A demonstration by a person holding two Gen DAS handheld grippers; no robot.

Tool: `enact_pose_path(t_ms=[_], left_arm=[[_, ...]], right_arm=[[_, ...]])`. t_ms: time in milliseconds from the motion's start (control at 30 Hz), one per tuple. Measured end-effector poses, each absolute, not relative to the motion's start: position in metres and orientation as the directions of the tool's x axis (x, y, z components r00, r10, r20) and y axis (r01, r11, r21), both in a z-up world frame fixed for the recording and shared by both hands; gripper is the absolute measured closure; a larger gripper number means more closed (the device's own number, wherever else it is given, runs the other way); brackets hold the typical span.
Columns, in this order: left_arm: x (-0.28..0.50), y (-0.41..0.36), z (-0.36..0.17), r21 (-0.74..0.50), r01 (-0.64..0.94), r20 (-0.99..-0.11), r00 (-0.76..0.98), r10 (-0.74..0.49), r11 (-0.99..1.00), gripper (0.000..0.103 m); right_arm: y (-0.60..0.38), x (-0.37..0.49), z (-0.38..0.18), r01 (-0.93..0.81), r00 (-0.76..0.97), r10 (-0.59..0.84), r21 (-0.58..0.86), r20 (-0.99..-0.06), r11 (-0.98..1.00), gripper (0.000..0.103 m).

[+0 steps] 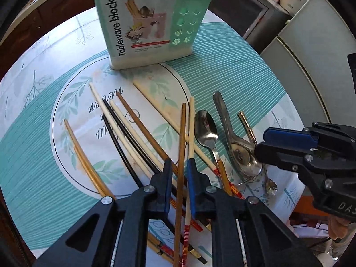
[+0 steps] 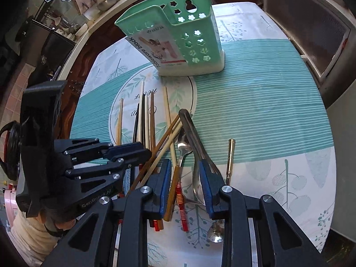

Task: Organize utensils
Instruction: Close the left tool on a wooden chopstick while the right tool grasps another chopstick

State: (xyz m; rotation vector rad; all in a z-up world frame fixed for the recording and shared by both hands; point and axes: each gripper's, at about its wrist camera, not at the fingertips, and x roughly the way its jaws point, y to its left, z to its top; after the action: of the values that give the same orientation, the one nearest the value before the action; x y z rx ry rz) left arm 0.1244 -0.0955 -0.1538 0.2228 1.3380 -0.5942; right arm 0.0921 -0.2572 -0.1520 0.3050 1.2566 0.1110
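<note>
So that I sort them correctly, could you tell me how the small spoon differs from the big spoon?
The small spoon has a thin handle; the big spoon has a broad, flat one. The small spoon's bowl points toward the holder, the big spoon's bowl away from it. Both are shiny metal, lying side by side on the cloth.

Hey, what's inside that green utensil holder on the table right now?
The green utensil holder looks empty near its open top: only bare walls with flower-shaped cutouts show in the right wrist view. Its lower interior is hidden by the walls. The chopsticks and spoons lie on the tablecloth.
</note>
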Motion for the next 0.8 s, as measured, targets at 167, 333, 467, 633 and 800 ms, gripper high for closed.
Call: enact_pose_path(t_ms=[167,333,467,633,800], left_arm=[[0.132,-0.110,-0.159,-0.159,0.575,-0.966,0.079,-0.248,0.803,0.092],[0.138,-0.115,-0.162,-0.146,0.595,-0.972,0.061,-0.225,0.791,0.092],[0.145,-0.114,-0.163,-0.160,0.586,-0.973,0.042,-0.227,0.795,0.092],[0.148,-0.112,-0.170,-0.152,0.585,-0.978,0.030,-0.208,0.797,0.092],[0.145,-0.121,-0.174,-0.143,0.609,-0.980,0.022,-0.197,0.780,0.092]], right_arm=[[-0.255,0.090,-0.153,0.083,0.297,0.256,0.292,-0.920,0.953,0.075],[-0.249,0.092,-0.153,0.072,0.300,0.257,0.291,-0.919,0.954,0.075],[-0.246,0.091,-0.153,0.063,0.298,0.262,0.293,-0.918,0.954,0.075],[-0.244,0.092,-0.154,0.058,0.298,0.264,0.293,-0.918,0.954,0.075],[-0.245,0.091,-0.153,0.052,0.298,0.270,0.298,-0.915,0.953,0.075]])
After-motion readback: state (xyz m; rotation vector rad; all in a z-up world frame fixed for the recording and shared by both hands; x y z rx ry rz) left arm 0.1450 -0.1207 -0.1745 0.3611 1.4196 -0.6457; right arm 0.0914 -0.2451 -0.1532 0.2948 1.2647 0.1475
